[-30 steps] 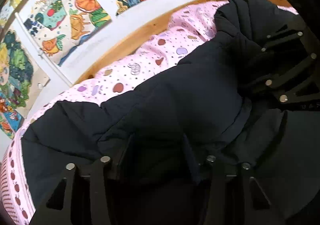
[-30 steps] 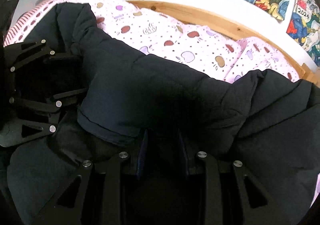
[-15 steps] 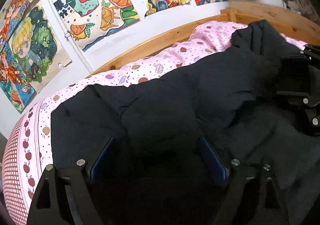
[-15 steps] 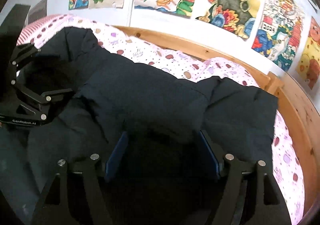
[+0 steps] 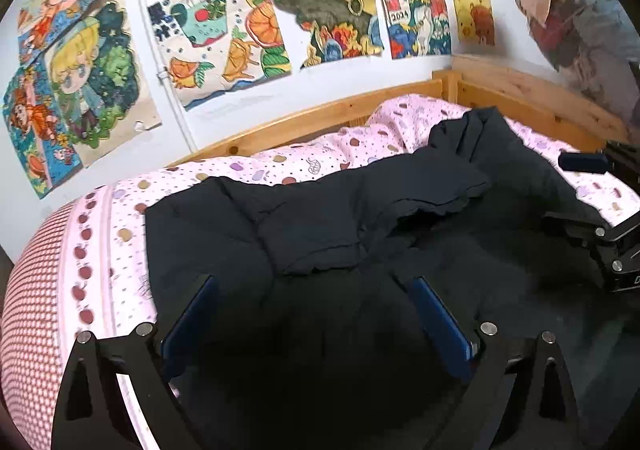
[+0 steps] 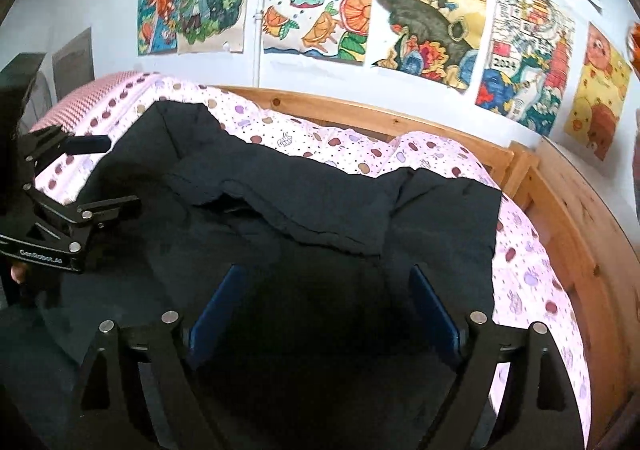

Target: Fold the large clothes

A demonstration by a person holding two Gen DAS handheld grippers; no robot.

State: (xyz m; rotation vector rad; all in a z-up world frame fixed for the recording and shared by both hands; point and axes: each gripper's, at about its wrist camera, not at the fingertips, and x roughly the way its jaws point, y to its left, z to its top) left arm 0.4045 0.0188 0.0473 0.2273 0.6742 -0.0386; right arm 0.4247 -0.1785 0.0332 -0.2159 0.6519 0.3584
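A large black padded jacket point(image 5: 360, 218) lies spread on the pink spotted bedding point(image 5: 304, 166), with a folded flap point(image 6: 320, 206) laid across its upper part. My left gripper point(image 5: 316, 314) hovers over the jacket's near part. Its jaws are opening wide and the blue pads point(image 5: 192, 318) press on nothing. My right gripper point(image 6: 326, 310) hangs above the jacket's right half, jaws also opening, with only loose fabric below them. Each gripper shows in the other's view: the right gripper point(image 5: 578, 190) at the right edge, the left gripper point(image 6: 108, 174) at the left edge.
A wooden bed frame point(image 6: 560, 210) runs along the far and right sides. Colourful posters point(image 5: 320, 6) cover the wall behind the bed. Clothes point(image 5: 580, 18) hang at the upper right. A red checked pillow or cover point(image 5: 28, 290) lies at the bed's left end.
Both grippers let go of the jacket's fold, opened wide, and drew back and upward. The flap now lies flat on the jacket, and more of the wall shows.
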